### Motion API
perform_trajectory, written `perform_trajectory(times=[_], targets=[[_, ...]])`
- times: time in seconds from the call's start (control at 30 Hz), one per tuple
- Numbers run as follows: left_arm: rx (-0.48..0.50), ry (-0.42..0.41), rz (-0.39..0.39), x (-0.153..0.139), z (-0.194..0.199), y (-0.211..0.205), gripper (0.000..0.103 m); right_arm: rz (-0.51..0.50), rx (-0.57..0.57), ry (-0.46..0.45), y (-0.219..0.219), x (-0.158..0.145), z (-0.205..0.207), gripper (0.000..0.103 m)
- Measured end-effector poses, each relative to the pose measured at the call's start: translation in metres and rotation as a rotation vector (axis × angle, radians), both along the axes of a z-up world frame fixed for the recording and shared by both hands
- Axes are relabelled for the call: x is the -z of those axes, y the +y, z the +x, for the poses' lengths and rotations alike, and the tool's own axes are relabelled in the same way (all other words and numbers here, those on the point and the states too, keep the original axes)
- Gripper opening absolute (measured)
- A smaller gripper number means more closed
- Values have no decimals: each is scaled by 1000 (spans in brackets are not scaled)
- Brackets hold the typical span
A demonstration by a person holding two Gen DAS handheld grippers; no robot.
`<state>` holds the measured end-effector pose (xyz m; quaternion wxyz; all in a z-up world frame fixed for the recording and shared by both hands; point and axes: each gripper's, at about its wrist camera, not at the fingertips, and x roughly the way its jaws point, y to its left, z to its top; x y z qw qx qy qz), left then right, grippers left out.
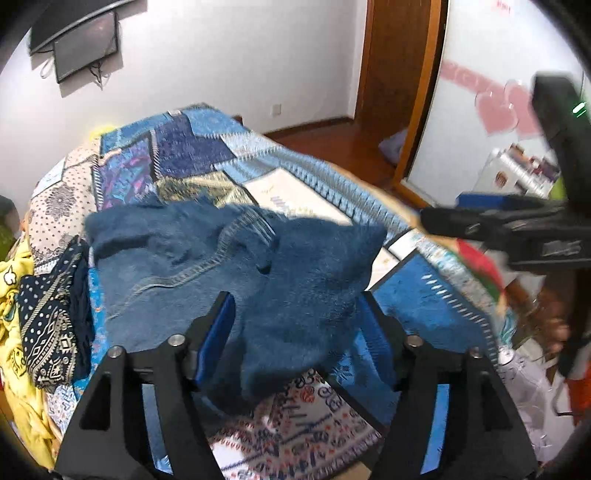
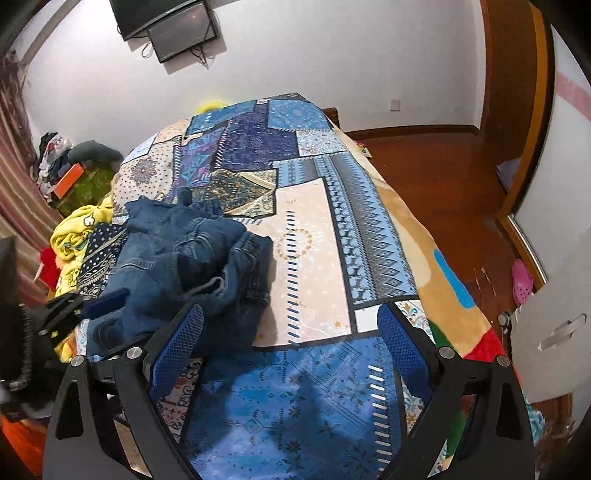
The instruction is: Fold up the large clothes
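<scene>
Both claws, left claw (image 1: 295,314) and right claw (image 2: 291,328), gape wide, empty, over jeans (image 2: 192,258) on patchwork bedspread (image 2: 314,258).

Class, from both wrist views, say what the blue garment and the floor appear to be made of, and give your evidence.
Blue garment: probably denim, matte, with pale contrast stitching along its seams and a waistband.
Floor: apparently reddish-brown wood or laminate, glossy, since it shows soft reflections.

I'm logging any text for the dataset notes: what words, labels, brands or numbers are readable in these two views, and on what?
None can be read.
Embossed lettering on the other black handheld tongs: blurred.
Red marking on the white wardrobe door: blurred.
Boxes beside the wardrobe: print too small.
Blue denim jeans, patchwork bedspread: no text, patterns only.
</scene>
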<state>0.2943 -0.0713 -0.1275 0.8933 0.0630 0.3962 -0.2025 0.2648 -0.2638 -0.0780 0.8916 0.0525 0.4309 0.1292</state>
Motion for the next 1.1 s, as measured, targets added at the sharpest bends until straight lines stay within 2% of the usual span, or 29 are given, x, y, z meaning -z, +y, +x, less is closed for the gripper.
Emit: perform_trajectory(times=[0.07, 0.13, 0.23, 0.3, 0.37, 0.47, 0.6, 0.77, 0.93, 1.1], targets=[[-34, -51, -19, -16, -9, 17, 77, 18, -15, 1, 7, -1, 0, 94], [-84, -92, -27, -27, -14, 34, 92, 29, -42, 1, 17, -3, 0, 94], [-184, -143, -14, -34, -13, 69, 94, 32, -91, -12, 37, -6, -1, 94], [-270, -115, 19, -27, -5, 93, 94, 33, -123, -14, 52, -6, 0, 94], [-312, -52, 2, -15, 1, 112, 94, 32, -152, -14, 64, -4, 1, 94], [-331, 59, -28, 10, 9, 128, 94, 10, -195, 3, 86, 9, 7, 94], [-349, 130, 48, 44, 12, 127, 94, -52, -216, 63, 100, 34, 21, 94], [-338, 121, -16, 62, 5, 136, 96, -183, -249, 102, 94, 58, 35, 94], [-329, 132, -58, 66, 5, 140, 97, -149, -289, 118, 67, 58, 36, 95], [-322, 160, -62, 60, 9, 143, 97, -175, -298, 109, 60, 55, 27, 96]])
